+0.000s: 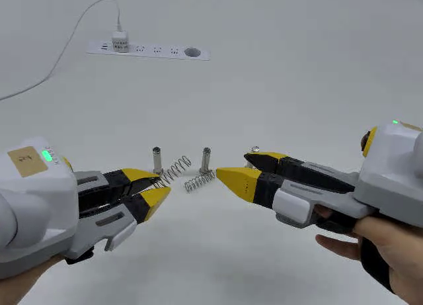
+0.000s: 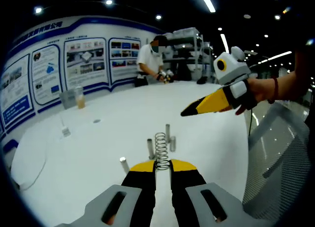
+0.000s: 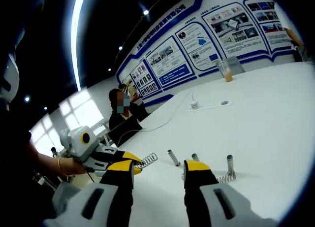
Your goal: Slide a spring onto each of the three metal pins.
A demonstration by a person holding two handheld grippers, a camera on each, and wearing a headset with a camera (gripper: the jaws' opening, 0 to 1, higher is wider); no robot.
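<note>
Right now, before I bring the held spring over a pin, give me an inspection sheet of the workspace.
Surface: white table, no spills seen.
Job's things: three metal pins upright, all bare; one spring held off the table; a second spring lying by the middle pin.
Clutter: a cup at the table's far end.
Grippers: left gripper shut on the spring; right gripper open, holding nothing.
Cables: power strip with a white plug; its cable runs off to the left.
Surroundings: display boards on the wall; a person across the table.
</note>
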